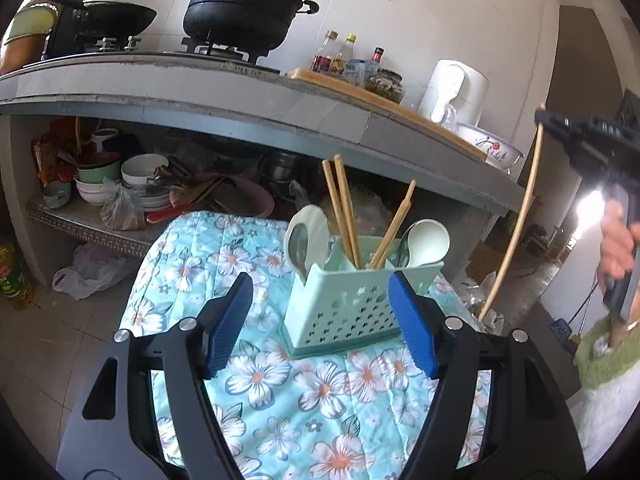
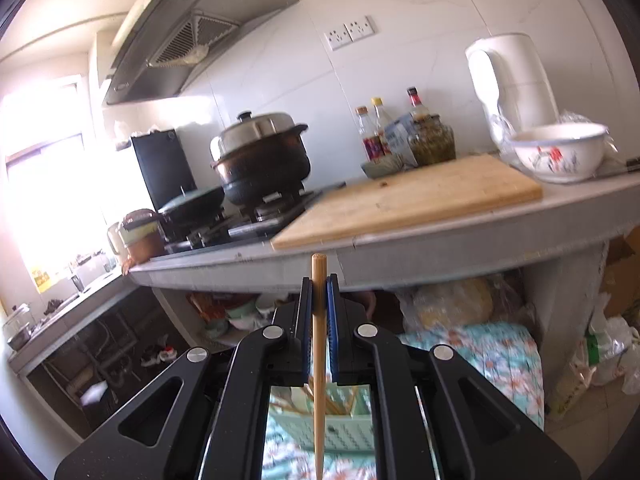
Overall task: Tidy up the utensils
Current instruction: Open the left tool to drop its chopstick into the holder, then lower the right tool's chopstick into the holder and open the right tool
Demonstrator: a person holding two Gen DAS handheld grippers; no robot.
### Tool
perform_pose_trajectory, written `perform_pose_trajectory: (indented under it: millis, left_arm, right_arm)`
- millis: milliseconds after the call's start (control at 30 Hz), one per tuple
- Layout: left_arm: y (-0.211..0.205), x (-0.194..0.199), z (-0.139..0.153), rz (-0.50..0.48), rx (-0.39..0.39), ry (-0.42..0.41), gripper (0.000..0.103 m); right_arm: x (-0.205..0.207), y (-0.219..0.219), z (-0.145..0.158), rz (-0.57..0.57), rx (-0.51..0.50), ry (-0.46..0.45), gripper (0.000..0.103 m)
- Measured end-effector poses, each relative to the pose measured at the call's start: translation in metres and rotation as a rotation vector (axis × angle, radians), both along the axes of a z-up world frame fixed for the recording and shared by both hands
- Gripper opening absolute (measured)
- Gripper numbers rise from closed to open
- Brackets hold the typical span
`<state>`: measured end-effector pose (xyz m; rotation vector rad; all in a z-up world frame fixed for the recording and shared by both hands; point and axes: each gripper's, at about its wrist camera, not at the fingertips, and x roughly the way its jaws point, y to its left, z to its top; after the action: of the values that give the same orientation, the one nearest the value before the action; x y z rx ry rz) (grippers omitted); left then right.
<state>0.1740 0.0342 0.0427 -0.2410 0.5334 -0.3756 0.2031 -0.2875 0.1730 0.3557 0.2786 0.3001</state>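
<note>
Now the right claw, pinching one chopstick, must lower it into the caddy before the spread, empty left claw.

Mint-green perforated holder, turquoise floral cloth, tan chopsticks, white spoons

white tiled wall | concrete counter | bright window

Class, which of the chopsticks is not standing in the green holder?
The chopstick clamped in the right gripper, held above the holder; the others stand inside it.
</note>
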Motion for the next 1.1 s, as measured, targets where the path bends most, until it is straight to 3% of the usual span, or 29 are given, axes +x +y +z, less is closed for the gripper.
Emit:
perform_pose_trajectory:
  millis: [267, 567, 900, 1100]
  left_arm:
    - [0.009, -0.012, -0.028, -0.002, 0.041, 0.037, 0.068]
    - [0.010, -0.009, -0.033, 0.000, 0.069, 0.032, 0.069]
    - [0.009, -0.004, -0.040, -0.001, 0.068, 0.050, 0.069]
    - [0.007, -0.002, -0.040, -0.001, 0.066, 0.049, 0.069]
  right_arm:
    - [0.042, 0.024, 0.021, -0.015, -0.022, -0.065, 0.007]
    - [0.086, 0.054, -0.015, -0.034, -0.127, -0.019, 0.007]
    - [0.095, 0.063, -0.055, -0.008, -0.184, 0.016, 0.007]
    - [0.090, 0.058, -0.029, 0.011, -0.128, -0.044, 0.007]
